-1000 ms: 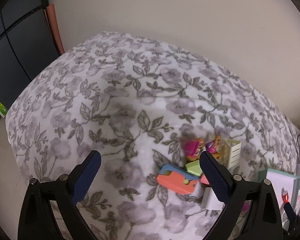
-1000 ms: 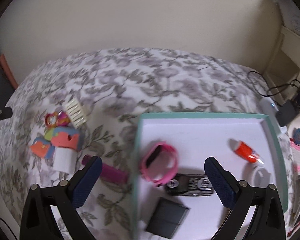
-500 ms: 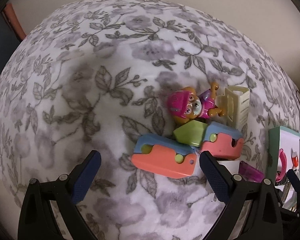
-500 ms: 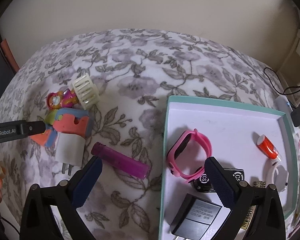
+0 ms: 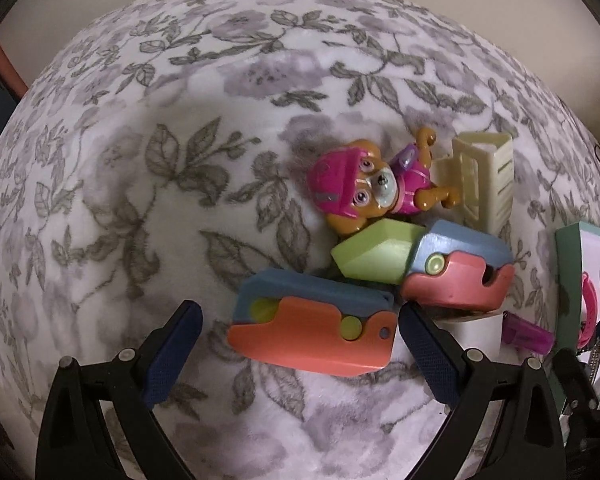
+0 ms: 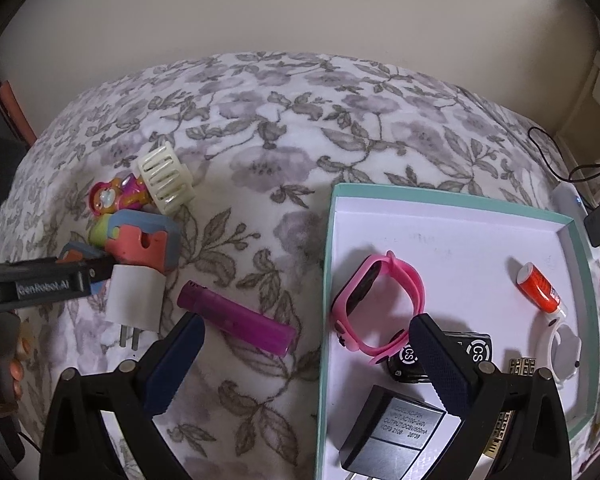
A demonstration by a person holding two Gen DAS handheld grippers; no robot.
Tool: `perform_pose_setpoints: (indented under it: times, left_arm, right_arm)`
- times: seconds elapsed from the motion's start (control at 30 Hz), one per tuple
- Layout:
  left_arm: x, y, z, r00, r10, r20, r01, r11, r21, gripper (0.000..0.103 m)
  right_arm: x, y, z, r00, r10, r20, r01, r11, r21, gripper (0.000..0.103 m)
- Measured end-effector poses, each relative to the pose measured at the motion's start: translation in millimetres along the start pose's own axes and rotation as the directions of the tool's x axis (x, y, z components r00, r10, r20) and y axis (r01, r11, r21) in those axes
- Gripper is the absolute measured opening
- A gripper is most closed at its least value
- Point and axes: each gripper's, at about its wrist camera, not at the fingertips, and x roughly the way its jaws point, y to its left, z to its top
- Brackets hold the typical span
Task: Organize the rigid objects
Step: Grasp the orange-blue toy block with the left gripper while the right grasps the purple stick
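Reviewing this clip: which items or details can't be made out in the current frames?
- White charger: right wrist view, its left edge is behind the left gripper.
- Patterned item: right wrist view, mostly behind the right gripper.
- Black adapter: label print too small to read reliably.
- Tray: left wrist view, cut off by the frame edge.
- Left gripper: contact with the orange-and-blue toy unclear.
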Motion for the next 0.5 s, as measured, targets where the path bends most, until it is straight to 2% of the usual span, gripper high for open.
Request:
perform_pose_setpoints:
  times: [0.17,0.3,0.5]
  left_arm:
    - [5,-6,-2,1.0,0.006,0.009,-0.006,1.0,0.018,0.095]
    - [-5,-14,-4,1.0,0.015,0.024,-0.015,0.999,0.033,0.073]
    - [-9,-14,-2,1.0,-0.008,0.011,0.007,1.0,0.018,0.073]
  right_arm:
    - [-3,-5,2,1.0,0.018,0.022,-0.019,0.999,0.032,0.103]
    - [0,-8,2,0.999,0.05,0.007,-0.05,0.997,0.062,0.103]
    - [1,2,2,0.997,0.076,0.001,-0.076,0.996,0.044,0.103]
